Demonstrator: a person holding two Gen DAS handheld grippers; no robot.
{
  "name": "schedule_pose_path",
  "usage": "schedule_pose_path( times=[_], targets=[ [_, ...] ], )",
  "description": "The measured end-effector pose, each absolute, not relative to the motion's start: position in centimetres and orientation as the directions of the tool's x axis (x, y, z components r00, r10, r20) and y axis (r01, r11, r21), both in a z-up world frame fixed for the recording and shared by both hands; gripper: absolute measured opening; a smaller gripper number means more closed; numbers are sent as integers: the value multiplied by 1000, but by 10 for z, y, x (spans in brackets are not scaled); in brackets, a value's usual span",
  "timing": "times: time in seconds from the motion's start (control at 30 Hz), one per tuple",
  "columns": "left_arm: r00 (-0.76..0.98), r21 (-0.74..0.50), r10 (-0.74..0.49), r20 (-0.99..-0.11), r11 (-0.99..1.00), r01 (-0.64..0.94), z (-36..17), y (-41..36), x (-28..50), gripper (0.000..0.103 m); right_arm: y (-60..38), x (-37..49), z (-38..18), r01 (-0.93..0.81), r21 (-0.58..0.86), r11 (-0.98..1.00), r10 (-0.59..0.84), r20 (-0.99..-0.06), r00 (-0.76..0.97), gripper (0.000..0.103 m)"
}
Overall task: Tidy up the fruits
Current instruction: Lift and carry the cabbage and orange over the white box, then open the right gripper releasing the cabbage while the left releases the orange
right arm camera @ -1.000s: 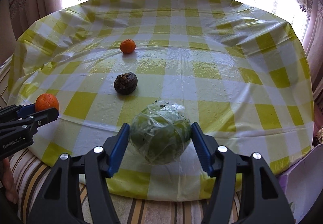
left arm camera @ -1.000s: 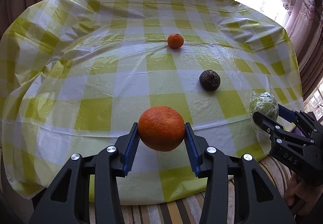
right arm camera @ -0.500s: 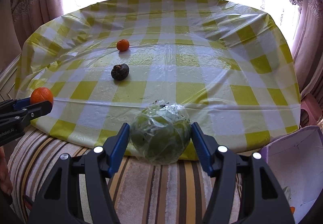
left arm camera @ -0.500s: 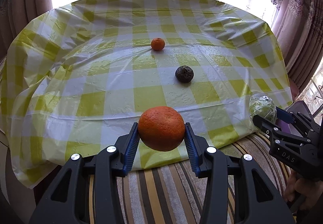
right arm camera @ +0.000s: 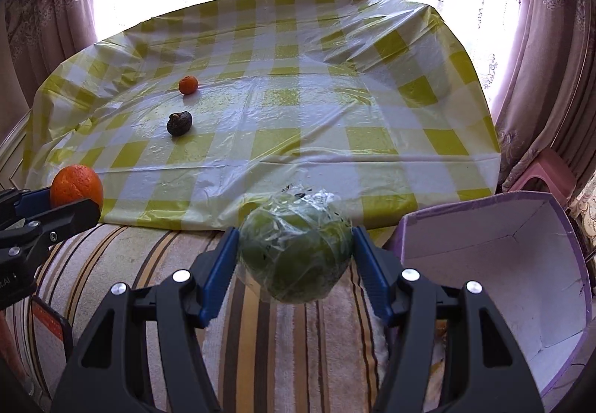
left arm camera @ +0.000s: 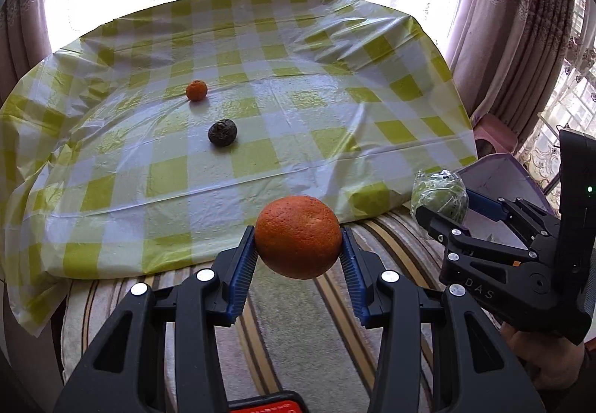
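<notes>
A: Orange (left arm camera: 298, 236) clamped in left gripper (left arm camera: 298, 256), blue pads (left arm camera: 244, 273) pressed on both sides, jaws spread just to the fruit's width. Held in the air over striped cushion (left arm camera: 283, 331), off the near edge of checked cloth (left arm camera: 260, 51).

B: Right gripper (right arm camera: 296, 264)?

A: Closed on a green fruit (right arm camera: 296, 251) wrapped in clear film, pads touching its left and right flanks. Also above the cushion, near the cloth's front edge.

B: Seen from the left camera?

A: Right gripper sits at 3 o'clock, wrapped fruit at its tip. From the right camera the left gripper shows at 9 o'clock with the orange at its end.

B: What remains on the cloth?

A: Small orange (left arm camera: 196, 90) at 11 o'clock, far side. Dark fruit (left arm camera: 222, 132) nearer, apart from it, also 11 o'clock. Kind of dark fruit: cannot tell.

B: Any container?

A: Purple box (right arm camera: 495, 264) with white inside, at 4 o'clock in the right view, standing just beside the cushion and below the cloth's corner. Green fruit is left of its rim, not over it.

B: Surroundings?

A: Curtains (right arm camera: 547, 59) on both sides, bright window behind.
</notes>
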State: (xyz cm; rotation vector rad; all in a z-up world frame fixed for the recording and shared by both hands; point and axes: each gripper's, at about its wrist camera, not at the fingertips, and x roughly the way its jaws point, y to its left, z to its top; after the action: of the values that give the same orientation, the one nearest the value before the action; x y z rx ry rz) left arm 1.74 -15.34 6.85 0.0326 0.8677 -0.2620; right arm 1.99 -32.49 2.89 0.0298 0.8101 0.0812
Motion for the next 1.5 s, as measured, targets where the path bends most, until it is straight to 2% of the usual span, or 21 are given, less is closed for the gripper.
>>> schedule_pose_path(
  times=[0.27, 0.67, 0.93, 1.2, 1.43, 1.47, 1.5],
  targets=[
    [528, -135, -348, -774, 907, 398, 57, -256, -4, 43, -397, -12, 21, 84, 52, 995, -19, -739, 674, 62],
    [412, -112, -392, -822, 822, 558, 24, -364, -14, 42, -504, -41, -3, 321, 16, 947, -196, -762, 617, 62],
    [378, -53, -362, -852, 778, 626, 0, -395, -23, 42, -545, -49, -33, 414, -15, 910, -261, -797, 545, 62],
    [375, -6, -337, -864, 750, 661, -13, -405, -28, 42, -545, -46, -59, 423, -50, 905, -275, -827, 490, 62],
    [351, -13, -343, -871, 731, 682, -18, -408, -31, 43, -546, -48, -64, 434, -56, 899, -280, -836, 472, 63],
    [349, -17, -346, -871, 731, 683, -19, -408, -31, 44, -548, -48, -63, 437, -53, 898, -278, -837, 471, 63],
    [343, -25, -352, -871, 729, 684, -18, -408, -31, 52, -548, -48, -63, 439, -51, 897, -277, -839, 469, 63]
  ],
)
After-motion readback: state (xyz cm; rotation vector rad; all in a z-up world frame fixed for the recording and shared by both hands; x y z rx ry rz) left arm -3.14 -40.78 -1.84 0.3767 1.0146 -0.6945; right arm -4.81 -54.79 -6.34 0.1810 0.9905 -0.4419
